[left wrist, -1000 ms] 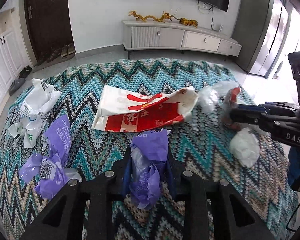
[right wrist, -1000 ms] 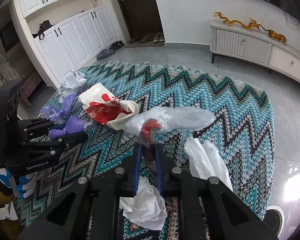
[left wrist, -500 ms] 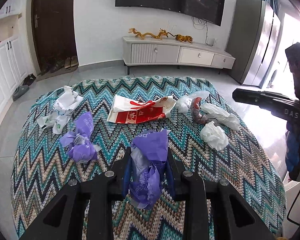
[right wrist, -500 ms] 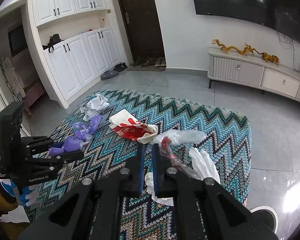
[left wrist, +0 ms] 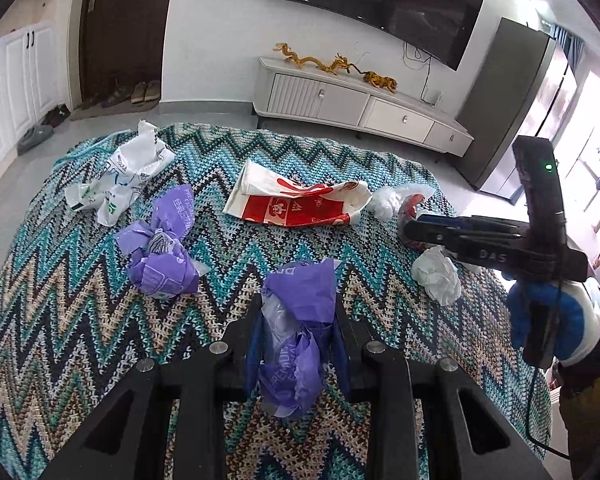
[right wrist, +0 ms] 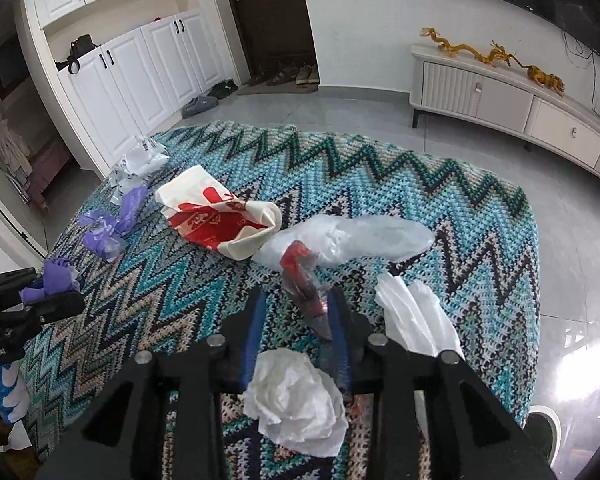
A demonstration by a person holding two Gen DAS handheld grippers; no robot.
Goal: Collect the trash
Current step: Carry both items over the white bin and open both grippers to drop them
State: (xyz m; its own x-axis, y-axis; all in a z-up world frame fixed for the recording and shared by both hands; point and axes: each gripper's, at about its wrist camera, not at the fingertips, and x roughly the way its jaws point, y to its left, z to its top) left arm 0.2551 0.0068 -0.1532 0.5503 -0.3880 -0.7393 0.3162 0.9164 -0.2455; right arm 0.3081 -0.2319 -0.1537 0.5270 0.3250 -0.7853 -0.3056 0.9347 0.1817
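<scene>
Fingers of the left gripper [left wrist: 296,336] clamp a purple wrapper [left wrist: 298,320] above the rug [left wrist: 80,320]. Right gripper [right wrist: 298,332] fingers are spread, the right one touching a red wrapper [right wrist: 300,272].

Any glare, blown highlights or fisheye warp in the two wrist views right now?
Left wrist view: window side at far right is blown out; ceiling lights reflect in the TV; the cabinet line bows; corners vignette black. Right wrist view: glare on the floor tiles at lower right; the rug edge curves; trash stays sharp.
</scene>
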